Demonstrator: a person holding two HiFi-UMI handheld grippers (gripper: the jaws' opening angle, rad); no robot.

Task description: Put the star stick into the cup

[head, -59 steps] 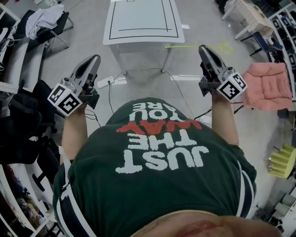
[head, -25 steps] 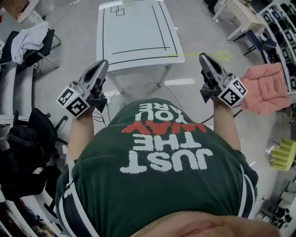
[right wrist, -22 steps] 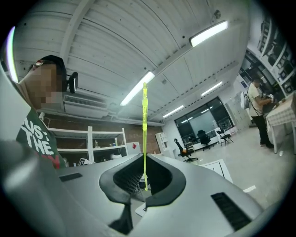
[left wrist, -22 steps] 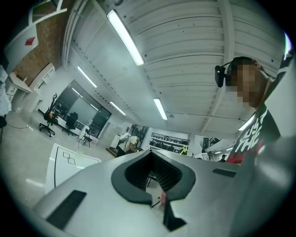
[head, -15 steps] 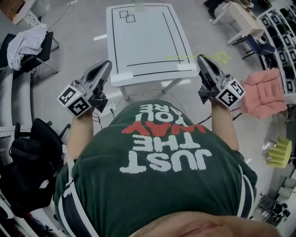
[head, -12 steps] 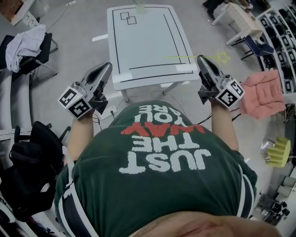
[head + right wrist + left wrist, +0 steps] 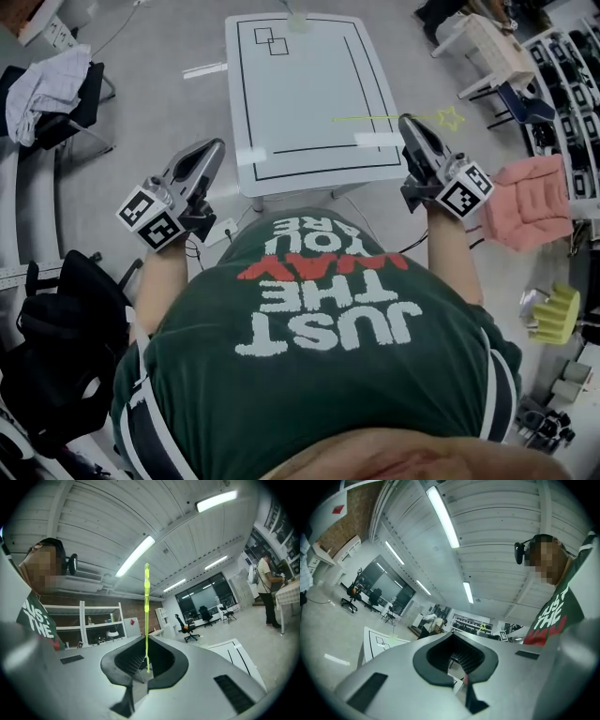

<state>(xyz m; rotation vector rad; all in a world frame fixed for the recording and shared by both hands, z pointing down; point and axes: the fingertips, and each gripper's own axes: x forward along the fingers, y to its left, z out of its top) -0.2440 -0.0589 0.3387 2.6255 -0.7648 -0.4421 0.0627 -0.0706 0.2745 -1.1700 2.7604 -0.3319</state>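
Stick (image 7: 375, 118) lies crosswise, clamped in right gripper (image 7: 410, 122); cup (image 7: 297, 21) stands far-left on table (image 7: 300, 103); left gripper (image 7: 216, 147) closed, empty.

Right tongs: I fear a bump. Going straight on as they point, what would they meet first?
Likely nothing near. The right tongs, shut on the star stick, point level by the right front corner of the table; their own view shows it lower down and open room ahead. Depth is unclear.
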